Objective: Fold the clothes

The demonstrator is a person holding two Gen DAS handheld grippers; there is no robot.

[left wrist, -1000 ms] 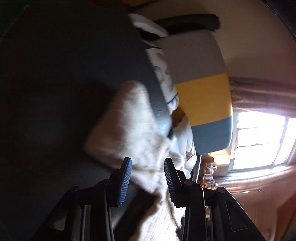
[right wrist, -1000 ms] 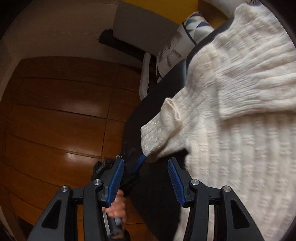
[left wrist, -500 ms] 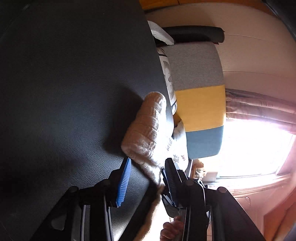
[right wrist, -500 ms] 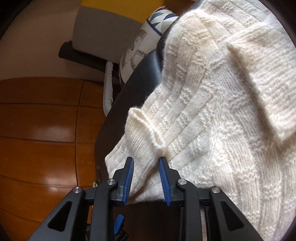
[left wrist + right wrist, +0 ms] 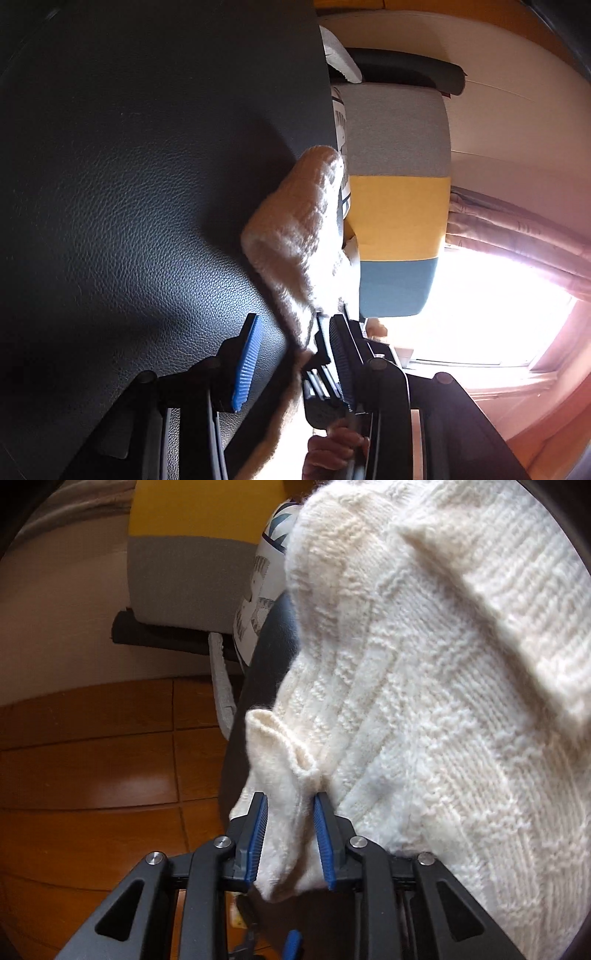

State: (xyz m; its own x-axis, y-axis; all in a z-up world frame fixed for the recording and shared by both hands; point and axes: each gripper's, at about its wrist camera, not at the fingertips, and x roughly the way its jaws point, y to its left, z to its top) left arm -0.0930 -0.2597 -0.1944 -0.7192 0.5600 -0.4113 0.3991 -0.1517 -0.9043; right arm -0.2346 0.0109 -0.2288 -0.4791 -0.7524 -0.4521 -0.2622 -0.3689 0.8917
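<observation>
Pinched between the blue ribbed pads of the right gripper [image 5: 290, 843], low in the middle of the right wrist frame, is a bunched corner of a cream cable-knit wool sweater [image 5: 424, 701]. The jaws are drawn in on the thick cloth, which bulges out above and below them, so the hold looks firm; gripping at a rolled edge like this probably gives control of the whole side for the fold. From that corner the sweater spreads up and to the right, filling most of the frame, with a ribbed band, likely a cuff or hem, folded across the upper right. It lies on a black leather-grain tabletop [image 5: 258, 686], whose edge shows as a dark strip left of the knit.

The left gripper [image 5: 291, 360], at the bottom centre of the left wrist frame, has its jaws spread with a clear gap. A fuzzy, backlit fold of the same sweater [image 5: 295, 229] runs up from between the pads towards mid-frame; it seems to touch only the right-hand pad, so I judge nothing is clamped yet. The black tabletop [image 5: 129, 184] fills the left half. A hand [image 5: 332, 452] at the lower edge holds the other tool.

Further out stand a grey, yellow and blue upholstered chair [image 5: 399, 206], a bright window [image 5: 480, 314] at the right, and a polished wooden floor [image 5: 92, 775] at lower left.
</observation>
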